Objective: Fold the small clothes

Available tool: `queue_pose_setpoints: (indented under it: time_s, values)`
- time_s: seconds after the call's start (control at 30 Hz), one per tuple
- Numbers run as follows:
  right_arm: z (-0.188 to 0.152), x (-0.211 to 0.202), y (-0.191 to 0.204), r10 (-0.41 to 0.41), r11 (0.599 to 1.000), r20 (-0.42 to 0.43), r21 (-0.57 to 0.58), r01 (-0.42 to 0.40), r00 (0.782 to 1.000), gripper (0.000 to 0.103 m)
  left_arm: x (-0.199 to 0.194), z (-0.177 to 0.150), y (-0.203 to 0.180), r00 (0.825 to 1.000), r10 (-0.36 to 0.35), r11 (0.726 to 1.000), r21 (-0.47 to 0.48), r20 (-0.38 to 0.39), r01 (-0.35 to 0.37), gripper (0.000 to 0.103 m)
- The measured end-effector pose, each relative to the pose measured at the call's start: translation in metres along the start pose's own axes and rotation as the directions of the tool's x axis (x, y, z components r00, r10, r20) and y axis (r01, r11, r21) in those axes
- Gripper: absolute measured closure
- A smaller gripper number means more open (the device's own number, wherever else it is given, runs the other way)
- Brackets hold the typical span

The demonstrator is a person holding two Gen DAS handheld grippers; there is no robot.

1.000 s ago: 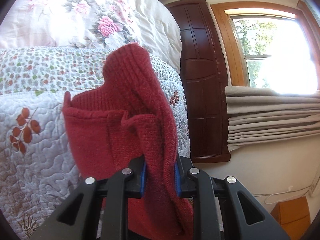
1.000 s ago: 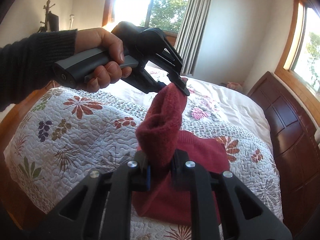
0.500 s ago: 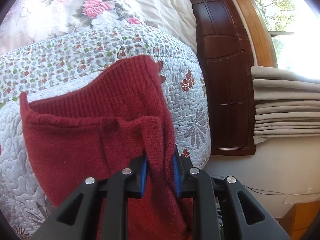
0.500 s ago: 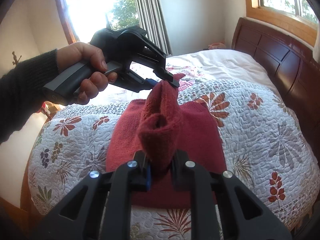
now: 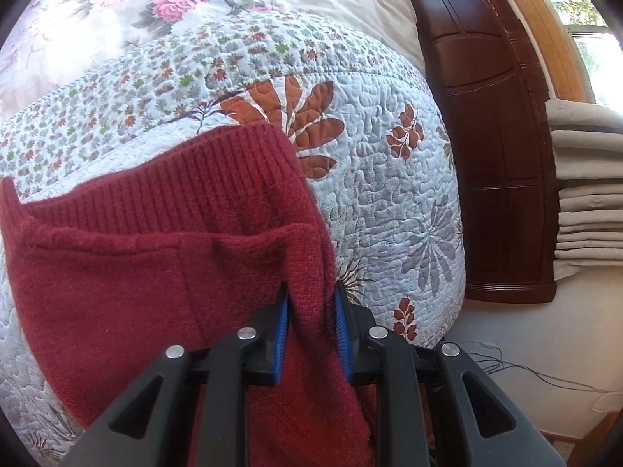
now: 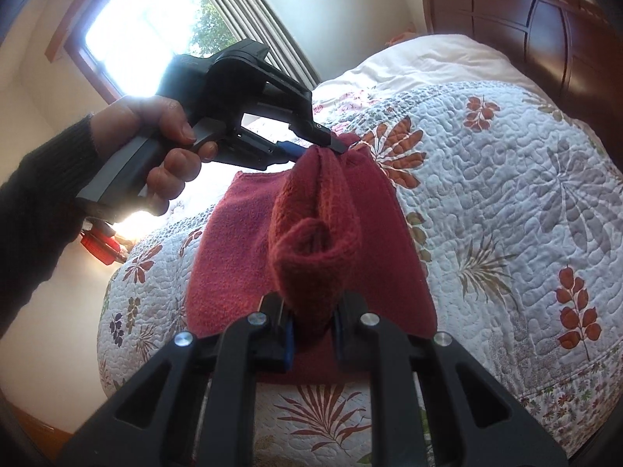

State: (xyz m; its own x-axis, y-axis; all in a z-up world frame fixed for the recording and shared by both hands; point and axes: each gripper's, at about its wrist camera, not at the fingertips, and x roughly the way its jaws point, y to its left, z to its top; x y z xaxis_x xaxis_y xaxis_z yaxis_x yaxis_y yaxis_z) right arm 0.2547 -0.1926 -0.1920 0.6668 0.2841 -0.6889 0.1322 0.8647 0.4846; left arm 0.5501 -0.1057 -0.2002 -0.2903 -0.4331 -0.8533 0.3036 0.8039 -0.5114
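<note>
Jaws, left: your left gripper (image 5: 310, 303) is clamped on a raised fold of the red knit garment (image 5: 128, 272).
Jaws, right: your right gripper (image 6: 311, 321) pinches the near end of that same rolled-up fold.
Garment: it lies spread on the quilt (image 6: 506, 202) of the bed, with the held ridge lifted between both grippers.
Hand: your left hand (image 6: 155, 148) squeezes the handle.
Backdrop: dark wooden headboard (image 5: 486, 116) beyond the quilt.
</note>
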Motion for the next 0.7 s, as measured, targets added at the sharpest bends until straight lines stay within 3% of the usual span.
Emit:
queue_pose_setpoints:
  time_s: [0.13,0.2,0.23,0.27,0.33,0.43,0.57,0.6,0.63,0.7]
  values:
    - [-0.008,0.010,-0.029,0.060,0.994,-0.028,0.090,-0.057,0.998,0.090,0.011,-0.002,0.000,0.999,0.007,1.000,-0.002,0.036,-0.007,0.078]
    - [-0.014,0.022,-0.045,0.071,0.991,-0.056,0.121,-0.064,0.996,0.090,0.012,-0.003,-0.001,0.996,-0.041,0.999,0.005,0.074,0.040,0.059]
    - [-0.018,0.029,-0.053,0.092,0.987,-0.073,0.139,-0.081,0.993,0.090,0.010,-0.005,0.000,0.992,-0.067,0.998,0.010,0.103,0.067,0.043]
    - [-0.023,0.038,-0.063,0.129,0.979,-0.097,0.168,-0.112,0.987,0.089,0.005,-0.008,-0.001,0.987,-0.086,0.996,0.018,0.134,0.084,0.037]
    - [-0.034,0.053,-0.084,0.189,0.958,-0.152,0.245,-0.149,0.970,0.077,-0.009,-0.017,0.000,0.975,-0.121,0.992,0.044,0.188,0.115,0.033]
    - [-0.036,0.042,-0.101,0.257,0.933,-0.156,0.298,-0.203,0.954,0.070,-0.042,-0.043,0.008,0.953,-0.161,0.986,0.080,0.257,0.145,0.025]
    - [0.002,-0.004,-0.101,0.319,0.933,-0.097,0.210,-0.293,0.943,0.069,-0.081,-0.108,0.017,0.930,-0.174,0.975,0.189,0.325,0.116,0.021]
    - [0.018,-0.007,-0.099,0.328,0.933,-0.087,0.188,-0.308,0.941,0.064,-0.084,-0.126,0.019,0.924,-0.183,0.971,0.210,0.335,0.116,0.021]
    - [0.035,-0.005,-0.096,0.340,0.931,-0.086,0.171,-0.322,0.937,0.057,-0.086,-0.143,0.021,0.920,-0.189,0.968,0.224,0.343,0.115,0.020]
    - [0.070,0.021,-0.088,0.395,0.915,-0.133,0.147,-0.376,0.909,0.051,-0.077,-0.170,0.029,0.915,-0.204,0.964,0.232,0.348,0.127,0.020]
